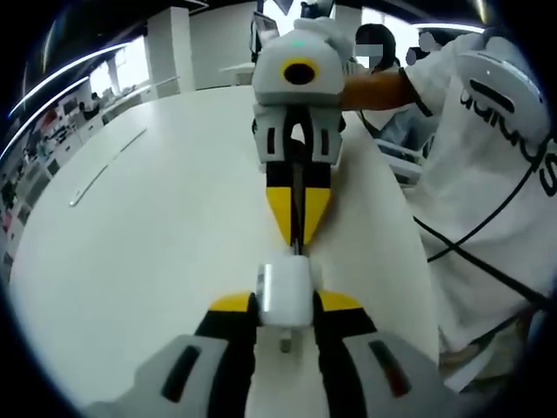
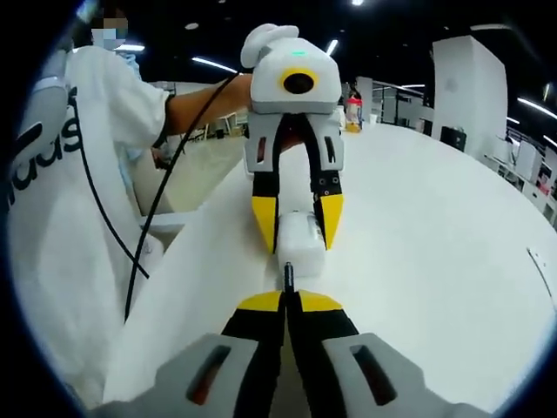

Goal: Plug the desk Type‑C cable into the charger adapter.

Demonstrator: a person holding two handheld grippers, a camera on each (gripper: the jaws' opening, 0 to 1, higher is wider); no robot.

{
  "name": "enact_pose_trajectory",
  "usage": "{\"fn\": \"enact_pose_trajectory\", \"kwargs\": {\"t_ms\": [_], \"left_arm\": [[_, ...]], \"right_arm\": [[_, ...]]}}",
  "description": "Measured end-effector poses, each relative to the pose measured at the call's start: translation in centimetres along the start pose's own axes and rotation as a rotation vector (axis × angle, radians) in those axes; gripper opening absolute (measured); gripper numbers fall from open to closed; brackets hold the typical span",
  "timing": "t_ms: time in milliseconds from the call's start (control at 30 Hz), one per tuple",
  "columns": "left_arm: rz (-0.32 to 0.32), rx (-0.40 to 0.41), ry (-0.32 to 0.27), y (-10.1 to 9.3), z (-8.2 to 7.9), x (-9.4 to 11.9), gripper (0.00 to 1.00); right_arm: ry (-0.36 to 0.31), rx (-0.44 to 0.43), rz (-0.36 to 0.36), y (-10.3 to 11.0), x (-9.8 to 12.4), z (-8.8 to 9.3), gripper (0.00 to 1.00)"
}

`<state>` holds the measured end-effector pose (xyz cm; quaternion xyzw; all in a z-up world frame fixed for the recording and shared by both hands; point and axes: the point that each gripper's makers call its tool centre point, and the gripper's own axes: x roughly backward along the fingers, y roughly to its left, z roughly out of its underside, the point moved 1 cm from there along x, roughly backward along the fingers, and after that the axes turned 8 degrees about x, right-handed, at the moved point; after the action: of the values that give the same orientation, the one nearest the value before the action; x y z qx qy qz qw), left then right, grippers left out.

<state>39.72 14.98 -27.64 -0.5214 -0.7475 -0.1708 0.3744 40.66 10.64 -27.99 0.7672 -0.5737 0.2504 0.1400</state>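
Over white table (image 1: 157, 261), open office: left hand-held gripper (image 1: 285, 306) pinches adapter (image 1: 285, 292); right hand-held gripper (image 2: 287, 300) pinches cable plug (image 2: 288, 276).

views face each other closely, sharing white table (image 1: 157, 226)

Partial dark lettering on the person's white shirt (image 1: 505, 131), not legible

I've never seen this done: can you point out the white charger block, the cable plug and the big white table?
White square charger adapter (image 1: 285, 294): left gripper view, top face.
Dark Type-C cable plug (image 2: 288, 275): right gripper view, tip.
White table (image 1: 157, 235): left gripper view, bare surface.
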Motion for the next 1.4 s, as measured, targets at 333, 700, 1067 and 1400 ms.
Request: {"fn": "enact_pose_trajectory", "kwargs": {"t_ms": [333, 700, 1067, 1400], "left_arm": [[-0.001, 0.003, 0.018, 0.0, -0.1, -0.1, 0.24], [-0.009, 0.013, 0.032, 0.3, 0.0, -0.2, 0.24], [-0.007, 0.074, 0.007, 0.6, -0.1, -0.3, 0.24], [-0.003, 0.106, -0.015, 0.5, 0.1, -0.4, 0.25]], "right_arm": [[-0.004, -0.038, 0.005, 0.8, 0.0, -0.1, 0.02], [0.025, -0.049, 0.002, 1.4, 0.0, -0.4, 0.01], [0.043, -0.093, 0.014, 1.1, 0.0, -0.4, 0.01], [0.046, -0.085, 0.023, 1.4, -0.4, -0.4, 0.0]]}}
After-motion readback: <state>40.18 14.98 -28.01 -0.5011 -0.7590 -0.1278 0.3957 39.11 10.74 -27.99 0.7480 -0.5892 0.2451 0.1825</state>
